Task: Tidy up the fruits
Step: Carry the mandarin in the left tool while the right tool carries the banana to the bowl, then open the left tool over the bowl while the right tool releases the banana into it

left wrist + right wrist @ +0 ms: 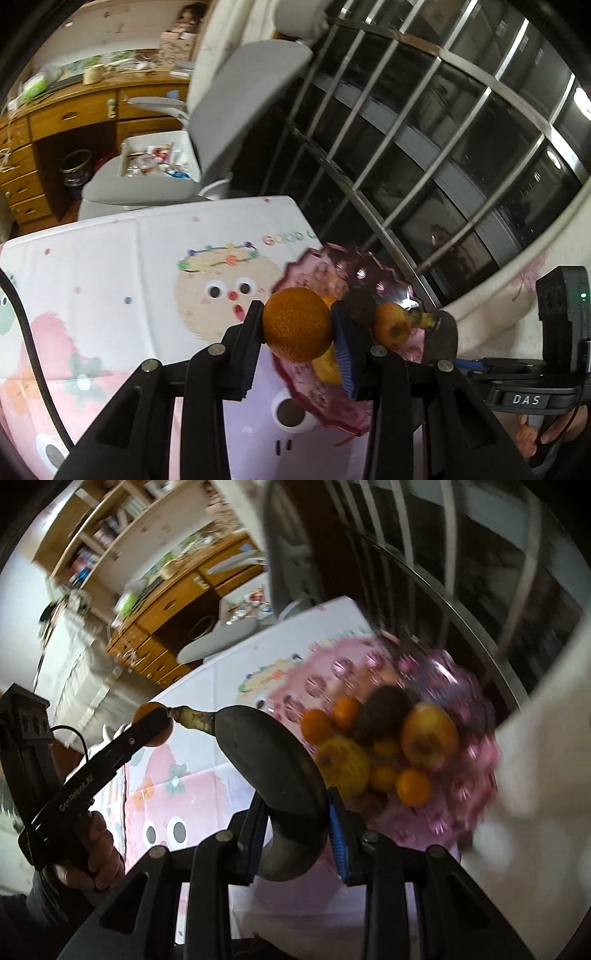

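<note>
Clearly both grippers carry fruit. The left gripper (297, 325) clamps a small round orange (297, 325) between its black and blue pads, raised above the table's cartoon-printed cloth (110, 266). Just behind the orange sits a pink scalloped fruit plate (332, 410), seen partly blurred.

The right gripper (295, 830) is closed on a blackened, overripe banana (269, 753); the banana curves up out of the jaws and its pale stem end points toward the left gripper's orange (155, 723), nearly meeting it in the right wrist view. In the left wrist view the same banana's stem (424, 319) shows past the right side of the plate.

On the plate (461, 805) lie several small oranges (413, 786), a yellow apple-like fruit (345, 768), a larger orange-yellow fruit (428, 738) with a dark patch, and a dark brown fruit (388, 705) whose kind I cannot tell.

A hand (96, 853) grips the left gripper's handle. Beyond the table stand a grey chair (236, 110), a wooden desk (74, 118) and a barred window (443, 147).
</note>
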### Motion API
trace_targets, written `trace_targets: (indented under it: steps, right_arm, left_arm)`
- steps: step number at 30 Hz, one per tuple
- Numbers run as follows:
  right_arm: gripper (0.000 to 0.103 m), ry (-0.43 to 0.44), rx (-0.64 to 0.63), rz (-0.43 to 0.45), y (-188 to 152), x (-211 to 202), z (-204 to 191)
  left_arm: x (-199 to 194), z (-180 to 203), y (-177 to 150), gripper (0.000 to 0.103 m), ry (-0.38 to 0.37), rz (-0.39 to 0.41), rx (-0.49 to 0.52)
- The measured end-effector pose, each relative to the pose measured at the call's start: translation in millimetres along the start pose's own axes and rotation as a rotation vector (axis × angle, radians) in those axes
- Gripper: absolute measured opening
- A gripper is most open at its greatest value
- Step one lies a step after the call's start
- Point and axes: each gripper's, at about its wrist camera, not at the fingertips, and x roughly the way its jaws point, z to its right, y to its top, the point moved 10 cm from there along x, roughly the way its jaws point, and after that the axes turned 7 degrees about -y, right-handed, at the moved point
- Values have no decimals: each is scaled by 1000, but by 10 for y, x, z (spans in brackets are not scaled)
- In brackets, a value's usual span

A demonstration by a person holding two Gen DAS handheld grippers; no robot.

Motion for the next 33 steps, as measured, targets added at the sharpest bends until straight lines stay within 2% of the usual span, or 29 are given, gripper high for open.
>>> trace_targets:
  steps: [10, 21, 26, 28, 31, 33]
  right_arm:
    - [31, -50, 190, -86, -144, 241, 541]
    - [31, -78, 217, -167, -118, 599, 713]
    - [31, -74, 224, -145, -31, 598, 717]
    - [33, -78, 235, -134, -3, 569, 716]
    - [42, -92, 237, -121, -8, 517, 728]
    - [45, -97, 240, -106, -32, 469, 708]
  left_arm:
    - [441, 313, -233, 35, -42, -112, 34]
    - [881, 314, -480, 35, -23, -256, 38]
    - [942, 264, -575, 36, 1, -304, 14]
    - [923, 229, -598, 38, 13, -314, 10]
    - [848, 201, -617, 54, 16, -309, 3]
    - [746, 185, -657, 57, 17, -300, 5]
